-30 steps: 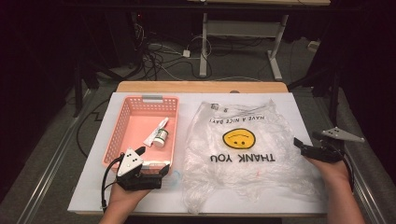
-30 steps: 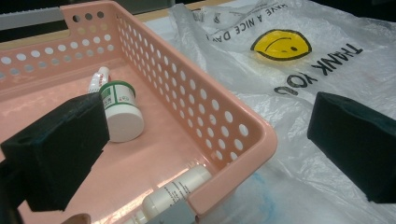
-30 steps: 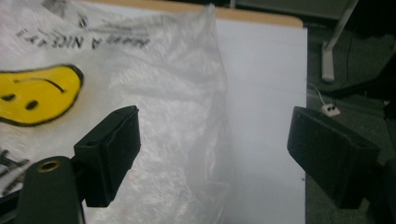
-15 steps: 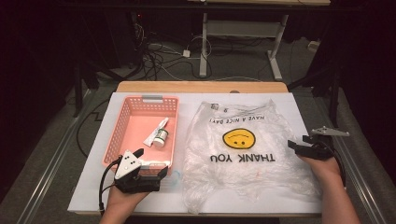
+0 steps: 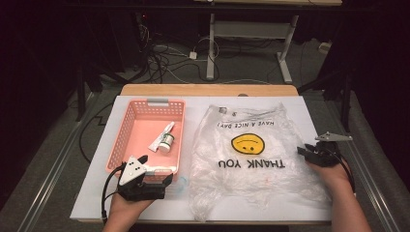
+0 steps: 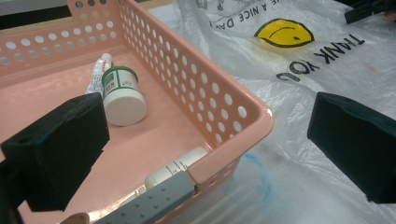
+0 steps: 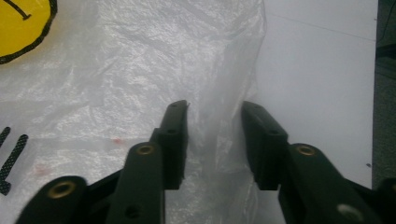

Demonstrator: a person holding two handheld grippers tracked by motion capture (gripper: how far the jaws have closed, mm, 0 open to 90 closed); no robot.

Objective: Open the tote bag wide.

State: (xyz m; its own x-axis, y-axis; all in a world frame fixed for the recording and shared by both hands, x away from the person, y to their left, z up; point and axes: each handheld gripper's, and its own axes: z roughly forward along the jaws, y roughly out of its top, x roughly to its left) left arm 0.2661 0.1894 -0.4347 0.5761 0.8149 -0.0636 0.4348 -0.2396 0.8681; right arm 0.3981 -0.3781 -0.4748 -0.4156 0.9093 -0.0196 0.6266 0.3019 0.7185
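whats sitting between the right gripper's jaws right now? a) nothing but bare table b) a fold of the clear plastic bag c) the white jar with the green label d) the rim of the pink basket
b: in the right gripper view a raised fold at the edge of the plastic bag stands between the two black jaws of the right gripper, which have just been closing and still show a gap.

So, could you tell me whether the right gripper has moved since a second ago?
Yes. The right gripper has come in toward the bag edge; its jaws have just been closing, with a fold of bag between them.
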